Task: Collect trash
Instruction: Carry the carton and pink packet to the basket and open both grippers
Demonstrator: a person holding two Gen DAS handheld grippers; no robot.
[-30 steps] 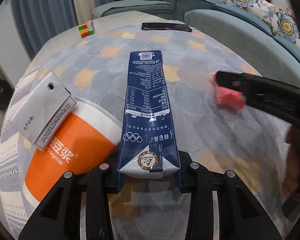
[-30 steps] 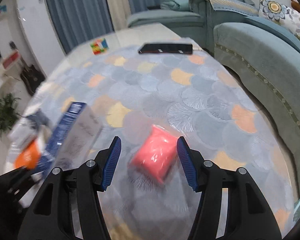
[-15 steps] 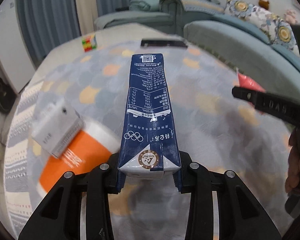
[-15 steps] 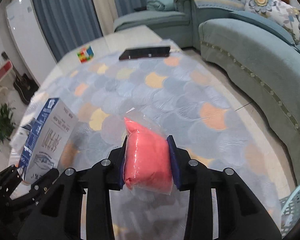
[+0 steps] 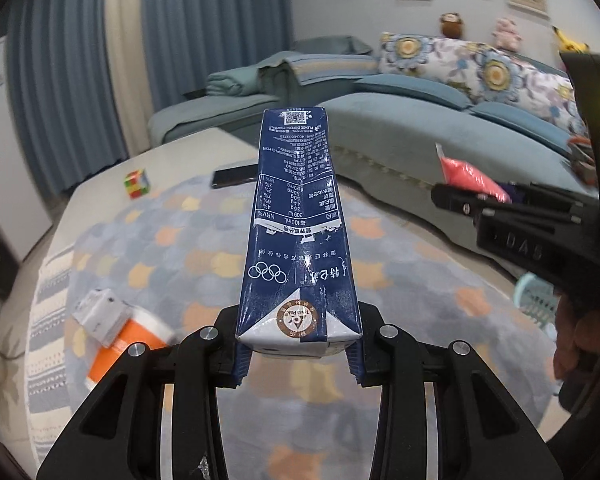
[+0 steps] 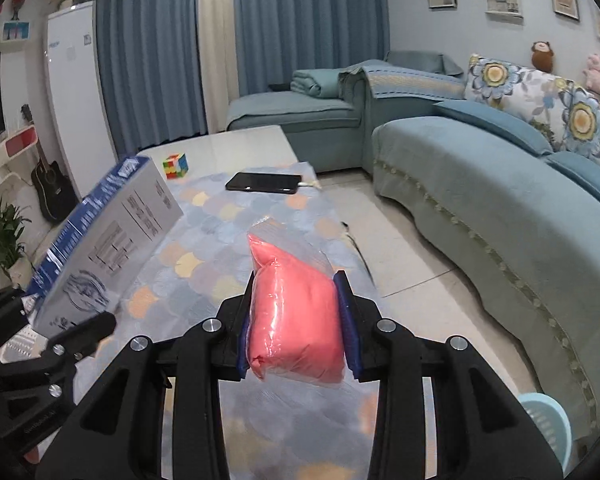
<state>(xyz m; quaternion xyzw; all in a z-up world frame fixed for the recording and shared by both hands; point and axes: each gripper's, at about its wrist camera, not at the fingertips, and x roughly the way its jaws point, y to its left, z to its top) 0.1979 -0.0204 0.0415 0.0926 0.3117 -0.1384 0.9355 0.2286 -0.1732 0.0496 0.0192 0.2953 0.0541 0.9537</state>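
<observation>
My left gripper (image 5: 298, 354) is shut on a dark blue milk carton (image 5: 296, 220) and holds it lifted above the table, pointing forward. The carton also shows at the left of the right wrist view (image 6: 104, 236). My right gripper (image 6: 296, 334) is shut on a pink bag in clear plastic (image 6: 294, 316), held above the table's right edge. The bag and right gripper show at the right of the left wrist view (image 5: 466, 178). An orange-and-white soymilk cup (image 5: 128, 338) and a small grey carton (image 5: 100, 312) lie on the table at lower left.
The table wears a blue-and-orange patterned cloth (image 6: 220, 216). A black phone (image 6: 264, 183) and a puzzle cube (image 6: 176, 166) lie at its far end. A teal sofa (image 6: 500, 208) runs along the right. A light blue basket (image 6: 548, 424) stands on the floor at lower right.
The right gripper closed on the pink bag and lifted it off the table. The left gripper rose with the blue carton, so the cup and grey carton now lie farther below.
</observation>
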